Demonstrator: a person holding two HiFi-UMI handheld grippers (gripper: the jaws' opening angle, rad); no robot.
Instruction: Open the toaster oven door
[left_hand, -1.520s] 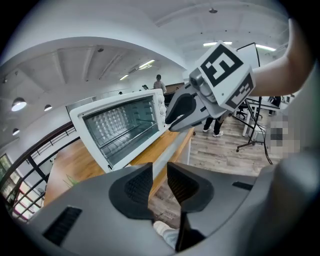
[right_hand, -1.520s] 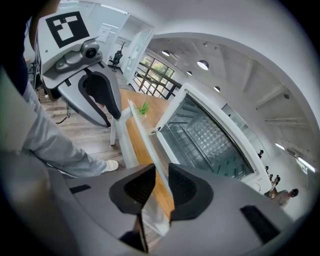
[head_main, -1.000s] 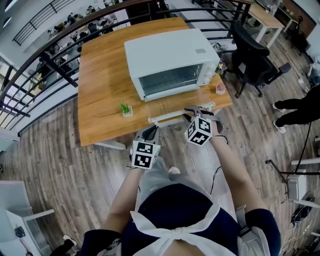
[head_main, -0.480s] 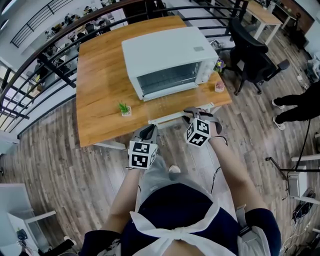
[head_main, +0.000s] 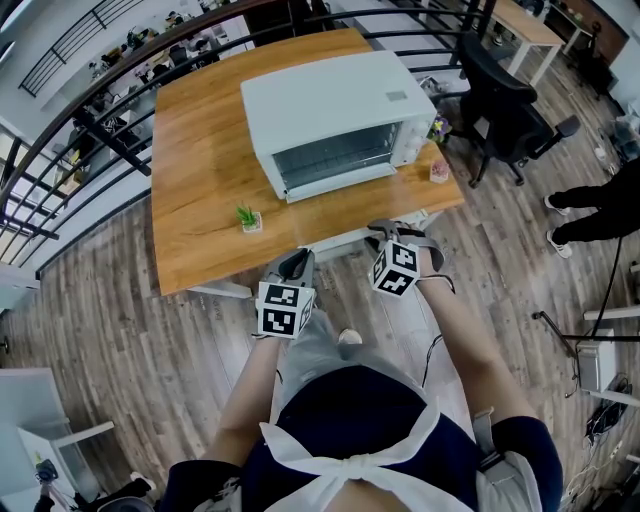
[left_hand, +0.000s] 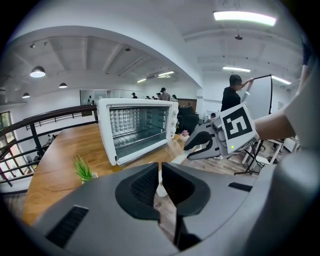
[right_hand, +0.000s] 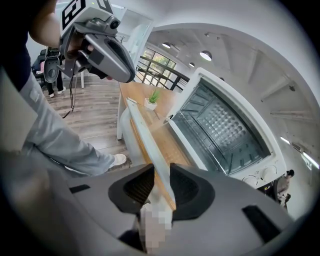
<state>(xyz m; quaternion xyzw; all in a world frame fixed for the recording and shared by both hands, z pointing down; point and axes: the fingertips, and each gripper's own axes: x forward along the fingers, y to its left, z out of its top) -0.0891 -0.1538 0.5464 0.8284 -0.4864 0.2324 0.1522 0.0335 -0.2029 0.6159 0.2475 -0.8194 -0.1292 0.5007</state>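
Toaster oven (left_hand: 136, 128) stands well beyond closed jaws of the left gripper (left_hand: 160, 167).

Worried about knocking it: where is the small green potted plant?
In the head view, the small green potted plant stands on the wooden table near its front edge, left of the white toaster oven, beyond the left gripper.

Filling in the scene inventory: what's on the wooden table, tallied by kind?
Toaster oven: 1
Small potted plants: 2, one green plant and one pink plant
Total: 3
Not counted: a small colourful item by the oven's right end, too small to identify.
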